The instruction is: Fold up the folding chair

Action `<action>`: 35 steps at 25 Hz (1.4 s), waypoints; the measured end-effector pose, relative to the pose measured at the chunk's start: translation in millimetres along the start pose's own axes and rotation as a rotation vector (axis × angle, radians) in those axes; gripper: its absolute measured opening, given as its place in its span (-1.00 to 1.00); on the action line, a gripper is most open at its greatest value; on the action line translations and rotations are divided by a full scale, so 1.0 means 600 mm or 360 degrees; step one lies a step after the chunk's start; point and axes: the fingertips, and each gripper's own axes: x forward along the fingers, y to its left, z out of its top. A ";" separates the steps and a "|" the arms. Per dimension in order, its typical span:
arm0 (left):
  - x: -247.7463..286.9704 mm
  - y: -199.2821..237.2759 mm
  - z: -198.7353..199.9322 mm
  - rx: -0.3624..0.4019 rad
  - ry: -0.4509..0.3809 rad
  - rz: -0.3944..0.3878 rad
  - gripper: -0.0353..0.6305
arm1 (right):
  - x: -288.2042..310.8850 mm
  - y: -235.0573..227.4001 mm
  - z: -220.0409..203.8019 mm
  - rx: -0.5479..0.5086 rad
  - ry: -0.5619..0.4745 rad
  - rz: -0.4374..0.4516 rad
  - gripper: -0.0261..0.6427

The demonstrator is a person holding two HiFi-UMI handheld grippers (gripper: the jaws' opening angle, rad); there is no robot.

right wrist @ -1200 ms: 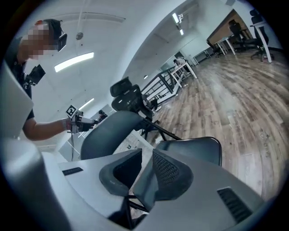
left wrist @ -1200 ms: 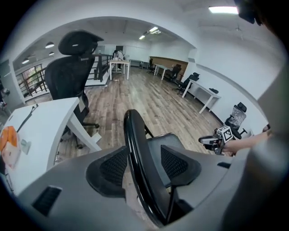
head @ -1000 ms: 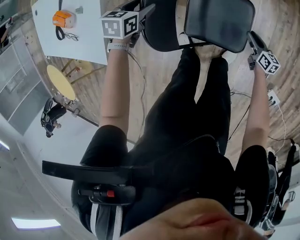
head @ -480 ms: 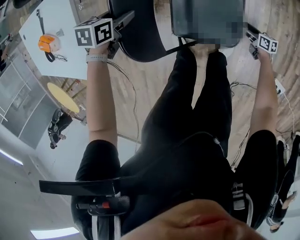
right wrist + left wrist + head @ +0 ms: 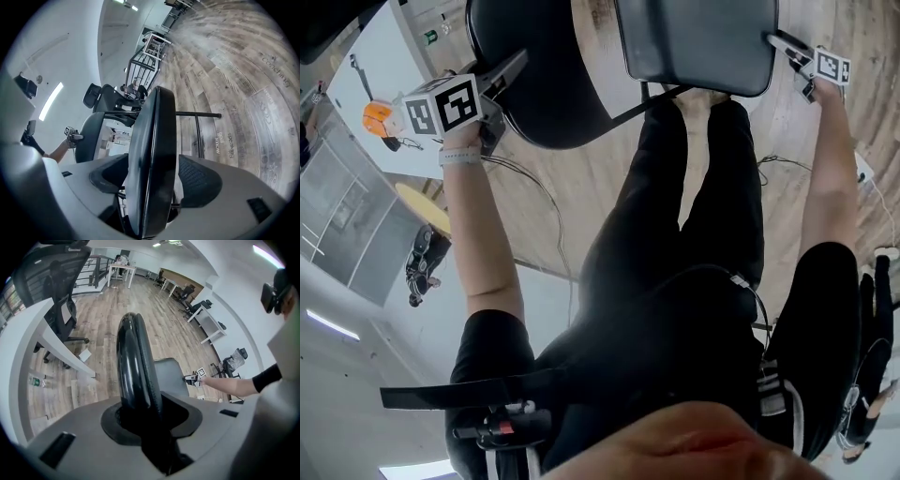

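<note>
My left gripper (image 5: pixel 516 66) is closing round the rim of the backrest (image 5: pixel 133 359). The rim runs up between the jaws, and a dark gap shows on one side, so I wouldn't call it a grip yet. My right gripper (image 5: pixel 780 42) is opening wide. The edge of the seat (image 5: pixel 150 159) stands between its jaws with room on both sides.

The folding chair (image 5: pixel 675 56) stands on the wooden floor (image 5: pixel 572 197) just in front of my legs, unfolded, with the backrest on my left and the seat on my right.

I judge it stiff and fairly light. The padded panels are firm enough to pinch at the edge, and the smooth black covering may slip (it looks like vinyl, though I can't be sure). The two edges I'm on look like the right places to hold it, as bringing them together should work the hinge.

The backrest is round and glossy black with a thick, rolled rim. The seat is a rounded square, dark and slightly shiny. Thin black tubing (image 5: pixel 642 101) joins them underneath.
</note>
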 end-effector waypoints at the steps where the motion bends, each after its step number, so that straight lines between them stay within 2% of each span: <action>1: -0.003 -0.002 -0.003 -0.0017 0.0008 -0.0019 -0.58 | 0.003 0.000 0.000 -0.0011 0.0013 0.0020 0.01; 6: -0.022 -0.012 -0.016 -0.0116 0.0043 -0.0130 -0.70 | 0.028 0.005 -0.023 0.0106 0.0071 0.0184 0.00; 9: -0.018 -0.016 -0.014 -0.0144 0.0046 -0.0155 -0.73 | 0.034 0.005 -0.022 0.0090 0.0072 0.0282 -0.01; 13: -0.028 -0.019 -0.012 -0.0150 0.0054 -0.0147 -0.74 | 0.036 0.036 -0.024 0.0294 0.0040 0.0408 -0.10; 16: -0.023 -0.018 -0.014 -0.0151 0.0059 -0.0142 -0.74 | 0.036 0.027 -0.027 0.0290 0.0052 0.0409 -0.13; 20: -0.027 -0.016 -0.017 -0.0159 0.0053 -0.0130 -0.74 | 0.036 0.022 -0.024 0.0192 0.0060 0.0374 -0.14; 24: -0.030 -0.023 -0.010 -0.0125 0.0049 -0.0113 -0.74 | 0.036 0.041 -0.018 0.0226 0.0067 0.0402 -0.15; 26: -0.032 -0.024 -0.006 -0.0118 0.0052 -0.0102 -0.74 | 0.035 0.062 -0.015 0.0243 0.0066 0.0445 -0.16; 31: -0.041 -0.023 -0.001 -0.0111 0.0062 -0.0070 -0.73 | 0.034 0.123 -0.003 0.0165 0.0109 0.0594 -0.20; 35: -0.086 -0.018 0.002 -0.0102 0.0065 -0.0034 -0.73 | 0.039 0.225 0.008 0.0118 0.0157 0.0745 -0.29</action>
